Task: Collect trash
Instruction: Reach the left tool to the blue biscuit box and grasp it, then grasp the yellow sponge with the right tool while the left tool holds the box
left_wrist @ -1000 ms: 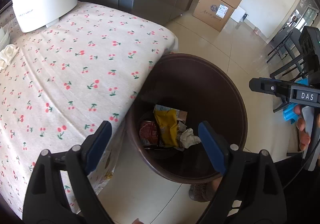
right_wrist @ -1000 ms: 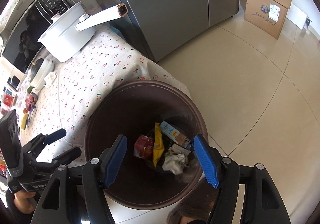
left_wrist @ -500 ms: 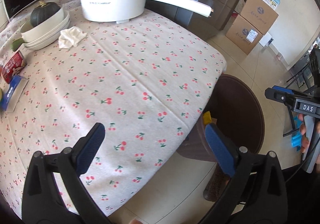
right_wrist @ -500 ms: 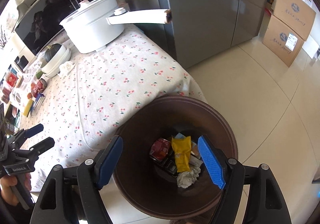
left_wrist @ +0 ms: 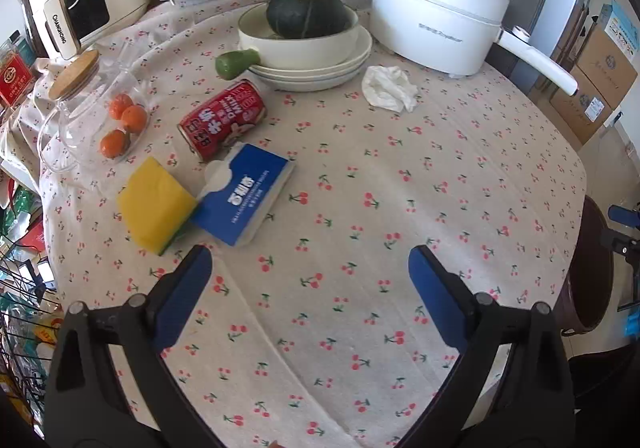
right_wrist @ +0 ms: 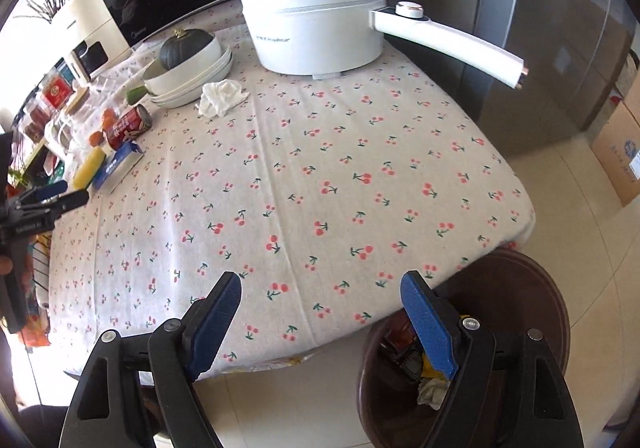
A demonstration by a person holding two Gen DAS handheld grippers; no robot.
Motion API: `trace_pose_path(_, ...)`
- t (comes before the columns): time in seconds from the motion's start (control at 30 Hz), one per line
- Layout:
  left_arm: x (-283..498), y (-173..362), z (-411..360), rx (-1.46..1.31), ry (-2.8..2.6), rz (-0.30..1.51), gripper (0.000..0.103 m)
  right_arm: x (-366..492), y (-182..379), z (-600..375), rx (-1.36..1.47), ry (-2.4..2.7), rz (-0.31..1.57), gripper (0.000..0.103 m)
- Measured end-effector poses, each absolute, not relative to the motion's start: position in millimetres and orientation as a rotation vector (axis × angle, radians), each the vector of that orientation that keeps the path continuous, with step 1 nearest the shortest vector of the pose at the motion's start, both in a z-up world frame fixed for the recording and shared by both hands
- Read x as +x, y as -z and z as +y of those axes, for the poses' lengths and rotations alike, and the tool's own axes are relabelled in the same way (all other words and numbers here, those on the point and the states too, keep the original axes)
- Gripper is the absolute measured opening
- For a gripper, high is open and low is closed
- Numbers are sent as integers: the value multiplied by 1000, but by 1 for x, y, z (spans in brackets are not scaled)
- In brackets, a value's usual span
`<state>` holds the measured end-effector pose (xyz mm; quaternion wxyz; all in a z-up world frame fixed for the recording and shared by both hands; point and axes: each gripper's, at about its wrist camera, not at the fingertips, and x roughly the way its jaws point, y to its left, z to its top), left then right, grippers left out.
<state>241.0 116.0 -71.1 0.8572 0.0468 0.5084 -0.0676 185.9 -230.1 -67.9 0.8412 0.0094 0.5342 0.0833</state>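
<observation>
Left gripper (left_wrist: 310,280): jaws closing, nothing between, over bare cherry-print bench (left_wrist: 400,176). Right gripper (right_wrist: 320,308): jaws opening, empty, at the bench's near edge. Brown bin (right_wrist: 536,288): on the floor beside that edge, holding wrappers. Blue packet (left_wrist: 244,192), red can (left_wrist: 222,120): left side. Crumpled tissue (left_wrist: 390,88): far side, just beside the white pot (left_wrist: 436,32).

Your trash on the table: a red can (left_wrist: 222,120) on its side, a flat blue packet (left_wrist: 245,194) just below it, and a crumpled white tissue (left_wrist: 390,88) next to the stacked plates. The brown bin (right_wrist: 516,296) stands on the floor at the table's corner, already holding wrappers and tissue.
</observation>
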Motion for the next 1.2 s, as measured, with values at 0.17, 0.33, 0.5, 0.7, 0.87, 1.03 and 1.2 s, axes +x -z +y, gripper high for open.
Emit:
trace_pose_path(0.17,280,93,139,143,170,1111,88,200,75,-213,15,-211,1149,84)
trace_pose_path(0.33,318,123,140,219,182,1152,79,213,82,-211,-35,-191,1158,84)
trace_pose_path(0.5,342,144,141,197,159,1166,74,220,80,-220,-36,-179,1147,84)
trace_pose_path(0.7,337,144,133,161,154,1150,52,218,80,-228,-10,-176,1155,84)
trace_pose_path(0.87,308,133,124,102,140,1135,48,211,75,-227,-16,-176,1139,84)
trace_pose_path(1.03,269,119,122,25,114,1125,47,201,67,-222,-21,-194,1119,84)
trace_pose_path(1.2,225,100,145,-136,44,1108,47,189,73,-215,4,-223,1132,84)
